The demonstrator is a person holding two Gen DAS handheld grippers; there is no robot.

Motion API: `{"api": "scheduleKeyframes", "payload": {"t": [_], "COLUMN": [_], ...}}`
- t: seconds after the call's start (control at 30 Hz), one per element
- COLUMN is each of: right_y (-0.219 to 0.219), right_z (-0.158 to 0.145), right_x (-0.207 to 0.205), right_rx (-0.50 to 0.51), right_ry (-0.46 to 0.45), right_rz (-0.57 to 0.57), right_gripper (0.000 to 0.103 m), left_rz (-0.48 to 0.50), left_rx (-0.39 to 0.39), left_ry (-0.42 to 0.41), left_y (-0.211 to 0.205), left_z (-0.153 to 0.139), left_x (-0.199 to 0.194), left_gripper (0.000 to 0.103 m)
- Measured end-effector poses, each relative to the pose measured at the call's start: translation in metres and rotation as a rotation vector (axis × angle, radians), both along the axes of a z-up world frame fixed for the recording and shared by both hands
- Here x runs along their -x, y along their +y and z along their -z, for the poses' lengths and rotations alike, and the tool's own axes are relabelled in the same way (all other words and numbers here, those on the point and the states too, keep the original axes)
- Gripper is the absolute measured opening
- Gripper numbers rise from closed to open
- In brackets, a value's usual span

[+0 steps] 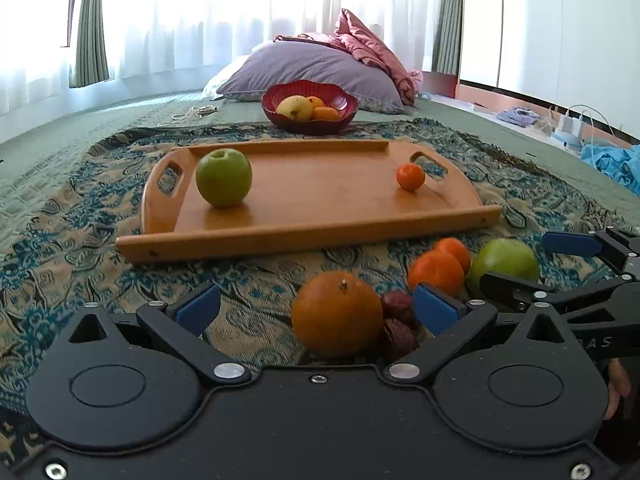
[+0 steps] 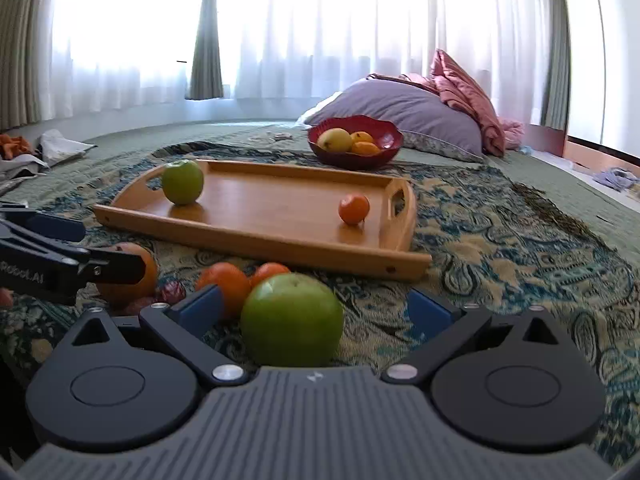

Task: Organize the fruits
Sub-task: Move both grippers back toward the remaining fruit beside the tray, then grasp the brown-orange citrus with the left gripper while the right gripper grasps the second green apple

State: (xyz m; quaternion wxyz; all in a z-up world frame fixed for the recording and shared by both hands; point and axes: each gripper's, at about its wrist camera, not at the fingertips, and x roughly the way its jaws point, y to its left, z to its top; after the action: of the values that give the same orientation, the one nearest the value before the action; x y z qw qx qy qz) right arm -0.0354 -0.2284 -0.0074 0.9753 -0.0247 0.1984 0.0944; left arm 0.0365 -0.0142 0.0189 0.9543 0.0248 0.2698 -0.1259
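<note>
My left gripper (image 1: 318, 308) is spread wide, the large round orange (image 1: 336, 314) lying loose between its jaws. My right gripper (image 2: 316, 306) gapes around the round green apple (image 2: 292, 320), gripping nothing. The wooden tray (image 1: 320, 200) sits beyond both.

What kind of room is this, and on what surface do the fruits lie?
Most likely a bedroom: the fruits lie on a patterned throw spread over what looks like a bed, with a purple pillow and a pink duvet behind, and curtained windows beyond.
</note>
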Motion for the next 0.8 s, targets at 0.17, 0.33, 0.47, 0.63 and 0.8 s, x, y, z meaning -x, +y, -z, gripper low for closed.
{"api": "scheduleKeyframes", "payload": {"t": [0.17, 0.33, 0.47, 0.63, 0.8], "right_y": [0.004, 0.007, 0.008, 0.009, 0.012], "right_z": [0.009, 0.014, 0.018, 0.021, 0.023], "right_x": [0.004, 0.007, 0.009, 0.01, 0.011], "right_rx": [-0.016, -0.007, 0.0, -0.003, -0.008], "right_ry": [0.004, 0.002, 0.001, 0.012, 0.02], "right_rz": [0.019, 0.029, 0.033, 0.029, 0.014], "right_gripper": [0.103, 0.103, 0.103, 0.103, 0.103], "left_rz": [-0.004, -0.003, 0.012, 0.039, 0.057], "left_rx": [-0.007, -0.012, 0.007, 0.009, 0.043], "left_ry": [-0.004, -0.021, -0.025, -0.004, 0.007], "left_y": [0.0, 0.001, 0.004, 0.003, 0.001], "left_z": [0.006, 0.008, 0.008, 0.009, 0.01], "left_x": [0.003, 0.007, 0.009, 0.011, 0.014], "left_gripper": [0.103, 0.102, 0.097, 0.079, 0.063]}}
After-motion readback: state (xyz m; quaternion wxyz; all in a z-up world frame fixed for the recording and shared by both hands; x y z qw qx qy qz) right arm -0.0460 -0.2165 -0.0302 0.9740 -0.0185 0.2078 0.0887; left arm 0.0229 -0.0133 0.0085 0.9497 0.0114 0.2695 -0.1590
